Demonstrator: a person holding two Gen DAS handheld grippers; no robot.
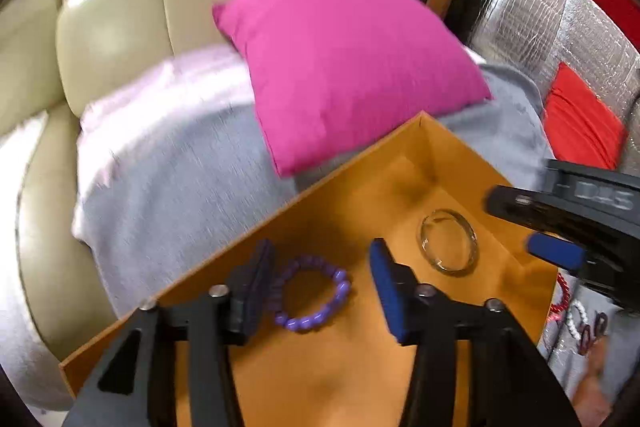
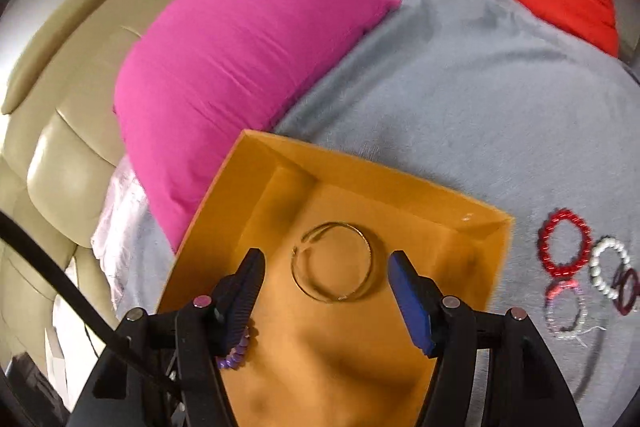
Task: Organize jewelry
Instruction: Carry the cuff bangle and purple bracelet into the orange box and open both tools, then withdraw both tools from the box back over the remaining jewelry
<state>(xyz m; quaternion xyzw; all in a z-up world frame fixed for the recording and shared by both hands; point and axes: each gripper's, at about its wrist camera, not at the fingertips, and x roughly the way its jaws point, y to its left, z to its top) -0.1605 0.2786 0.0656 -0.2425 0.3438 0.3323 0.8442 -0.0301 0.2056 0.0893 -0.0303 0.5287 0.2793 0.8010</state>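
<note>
Bracelets: purple beaded bracelet [image 1: 314, 293] light, floppy; glass bangle [image 2: 334, 261] stiff, slippery, fragile, so pinch its rim. Both claws spread, empty.

No text can be read; a blurred label on the right gripper [image 1: 560, 251] stays illegible.

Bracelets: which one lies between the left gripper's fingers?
The purple beaded bracelet, on the orange box floor; the clear bangle lies further right.
</note>
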